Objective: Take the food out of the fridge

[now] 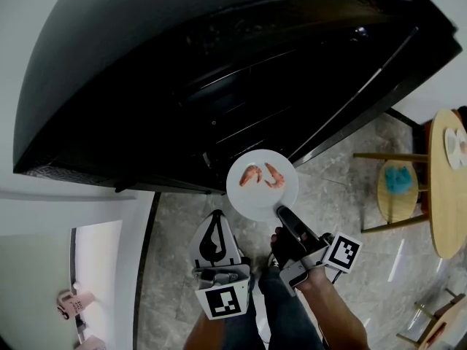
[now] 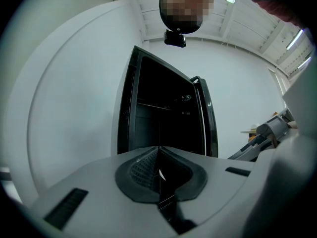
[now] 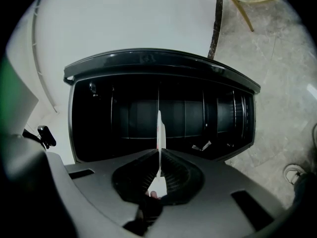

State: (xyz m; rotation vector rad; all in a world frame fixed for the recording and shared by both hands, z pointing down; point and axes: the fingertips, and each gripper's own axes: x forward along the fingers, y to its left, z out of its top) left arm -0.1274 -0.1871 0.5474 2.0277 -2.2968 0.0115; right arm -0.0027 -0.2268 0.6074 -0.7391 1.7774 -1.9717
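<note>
The fingers (image 3: 178, 176) of my right gripper (image 1: 282, 211) pinch the rim of a round white plate (image 1: 248, 199). The plate carries two pink cooked shrimps (image 1: 252, 173) and sits just outside the open black fridge (image 1: 182, 86), clear of its dark shelves. My left gripper (image 1: 217, 221) has its fingers (image 2: 141, 168) pressed together on nothing. It is farther from the fridge than the plate, over the grey stone floor (image 1: 175, 224).

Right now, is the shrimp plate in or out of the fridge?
Out: the right tongs grip the plate in front of the open fridge.
</note>
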